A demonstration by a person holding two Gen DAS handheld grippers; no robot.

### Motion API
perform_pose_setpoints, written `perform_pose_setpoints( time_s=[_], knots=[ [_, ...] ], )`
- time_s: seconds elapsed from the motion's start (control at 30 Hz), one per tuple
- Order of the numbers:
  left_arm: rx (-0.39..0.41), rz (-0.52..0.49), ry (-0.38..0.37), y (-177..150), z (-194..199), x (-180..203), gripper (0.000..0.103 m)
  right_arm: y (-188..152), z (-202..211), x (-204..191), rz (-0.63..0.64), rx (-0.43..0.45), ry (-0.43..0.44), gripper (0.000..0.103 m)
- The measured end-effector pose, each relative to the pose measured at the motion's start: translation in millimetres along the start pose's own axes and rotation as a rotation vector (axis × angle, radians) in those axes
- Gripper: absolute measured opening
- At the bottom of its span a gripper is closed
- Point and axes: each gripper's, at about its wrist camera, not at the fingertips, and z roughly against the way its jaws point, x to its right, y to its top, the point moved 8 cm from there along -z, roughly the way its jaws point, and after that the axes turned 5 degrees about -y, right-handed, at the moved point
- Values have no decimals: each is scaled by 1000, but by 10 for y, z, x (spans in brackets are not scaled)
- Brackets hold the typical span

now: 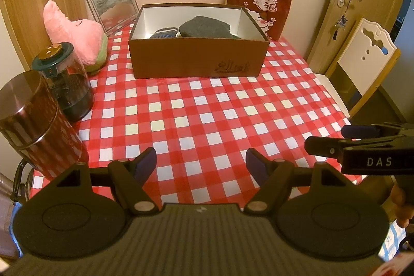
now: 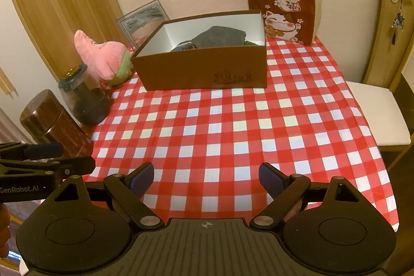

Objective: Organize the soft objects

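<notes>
Box (image 1: 198, 57) sits at the far side of my checked tablecloth (image 1: 207, 120), long axis running left-right, open top up, dark soft items (image 1: 204, 27) inside. Both my left gripper (image 1: 201, 164) and right gripper (image 2: 206, 175) hang spread and empty over bare cloth near the table's front edge.

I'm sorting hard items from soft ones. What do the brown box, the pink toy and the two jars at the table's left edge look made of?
Brown box: likely cardboard, matte brown outside, white inside, thin straight walls.
Pink toy: plush fabric, fuzzy and slumped.
Clear jar: glass or clear plastic, see-through and glossy; which one is unclear.
Red canister: probably metal, shiny with a reflective lid.
</notes>
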Motion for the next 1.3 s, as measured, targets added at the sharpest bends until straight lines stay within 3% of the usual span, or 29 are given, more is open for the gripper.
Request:
perform_pose_setpoints(
  time_s=[1.3],
  knots=[
    [4,-2,-2,8,29,-18,74,15,23,-28,1,4,-1,88]
  ],
)
